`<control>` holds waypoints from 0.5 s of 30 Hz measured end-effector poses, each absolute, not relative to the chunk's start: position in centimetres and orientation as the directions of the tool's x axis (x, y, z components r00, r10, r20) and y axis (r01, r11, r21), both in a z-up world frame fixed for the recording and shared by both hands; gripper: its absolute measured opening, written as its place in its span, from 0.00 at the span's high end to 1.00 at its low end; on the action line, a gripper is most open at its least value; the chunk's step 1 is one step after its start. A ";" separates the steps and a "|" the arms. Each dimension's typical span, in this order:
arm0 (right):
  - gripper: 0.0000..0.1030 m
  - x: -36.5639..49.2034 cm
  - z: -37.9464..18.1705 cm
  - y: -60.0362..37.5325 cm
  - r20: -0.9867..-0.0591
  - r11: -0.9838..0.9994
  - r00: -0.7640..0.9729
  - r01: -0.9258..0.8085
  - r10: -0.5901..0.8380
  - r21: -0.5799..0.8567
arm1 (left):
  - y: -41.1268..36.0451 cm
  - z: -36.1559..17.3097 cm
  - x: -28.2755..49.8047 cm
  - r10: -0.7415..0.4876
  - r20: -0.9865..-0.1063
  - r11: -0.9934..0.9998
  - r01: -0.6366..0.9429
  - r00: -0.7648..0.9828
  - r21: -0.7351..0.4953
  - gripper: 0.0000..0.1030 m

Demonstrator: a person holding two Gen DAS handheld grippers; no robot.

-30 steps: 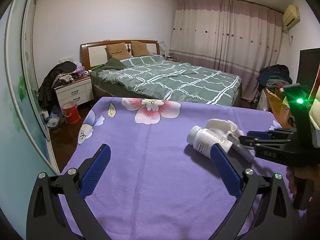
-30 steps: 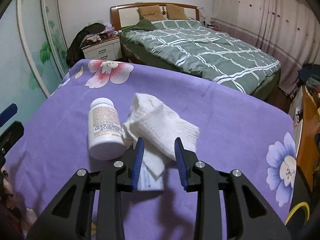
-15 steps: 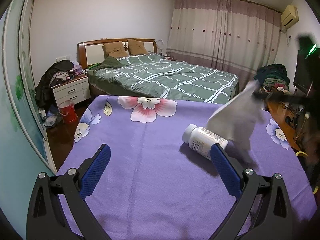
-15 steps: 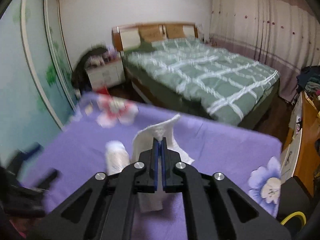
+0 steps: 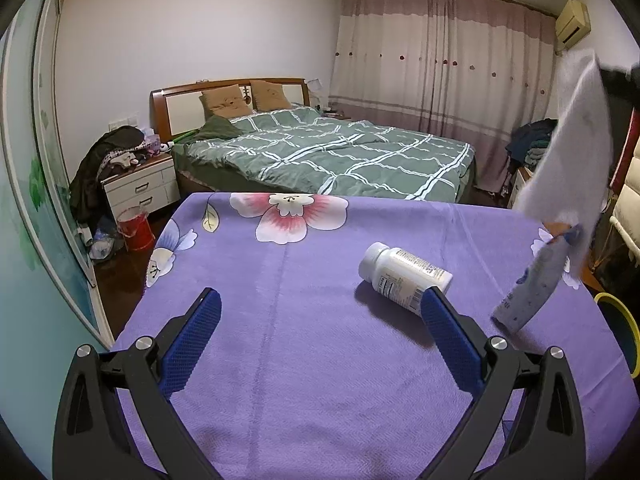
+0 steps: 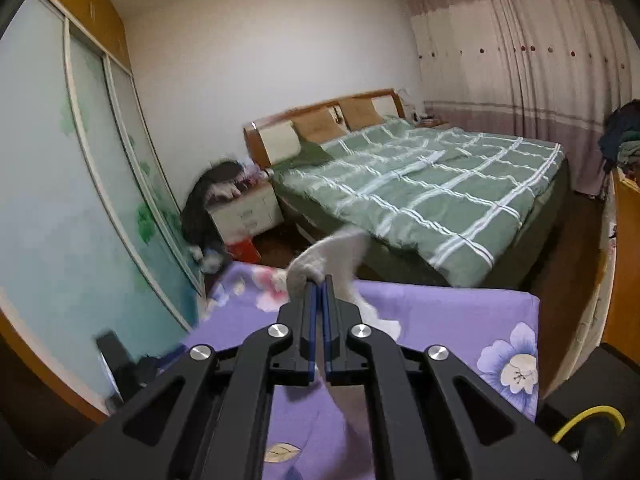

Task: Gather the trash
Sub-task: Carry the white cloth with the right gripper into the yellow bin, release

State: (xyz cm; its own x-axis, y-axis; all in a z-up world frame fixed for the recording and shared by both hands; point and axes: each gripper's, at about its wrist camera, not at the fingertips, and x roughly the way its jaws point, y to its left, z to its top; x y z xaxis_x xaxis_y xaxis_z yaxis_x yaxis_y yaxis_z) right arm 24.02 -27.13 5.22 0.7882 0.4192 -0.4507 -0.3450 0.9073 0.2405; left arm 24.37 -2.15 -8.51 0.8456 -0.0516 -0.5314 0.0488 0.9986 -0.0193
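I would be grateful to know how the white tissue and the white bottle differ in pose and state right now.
The tissue hangs in the air, clamped in the right gripper; the bottle lies on its side on the purple cloth, with nothing gripping it. The tissue is limp and blurred; the bottle is rigid and sharp. Both are white.

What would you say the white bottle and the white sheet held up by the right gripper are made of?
Bottle: likely matte white plastic, with a screw cap and a printed paper label. Sheet: probably tissue or thin cloth; it hangs limp and creased from the right gripper.
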 end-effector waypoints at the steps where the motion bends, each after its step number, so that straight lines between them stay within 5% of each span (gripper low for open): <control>1: 0.97 23.6 6.0 -27.3 -0.437 0.915 0.805 -0.338 0.401 0.218 | -2.2 -8.6 24.4 -0.051 -0.534 0.999 0.049 0.844 -0.017 0.05; 10: 0.97 20.4 12.8 -30.0 -0.323 0.947 0.891 -0.291 0.320 0.138 | -2.4 -8.7 24.4 -0.052 -0.535 0.999 0.051 0.843 -0.017 0.05; 15: 0.97 18.1 11.9 -33.4 -0.354 0.975 0.909 -0.190 0.218 0.113 | -2.5 -8.5 24.2 -0.080 -0.527 0.997 0.075 0.846 -0.030 0.05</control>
State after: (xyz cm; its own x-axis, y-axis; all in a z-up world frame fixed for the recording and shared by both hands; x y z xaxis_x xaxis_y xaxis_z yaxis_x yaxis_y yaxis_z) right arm 18.12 -33.39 11.93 0.9095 0.2180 -0.3540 -0.1897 0.9753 0.1131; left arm 24.23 -2.52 -8.47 0.8461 -0.0797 -0.5271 0.0750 0.9967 -0.0303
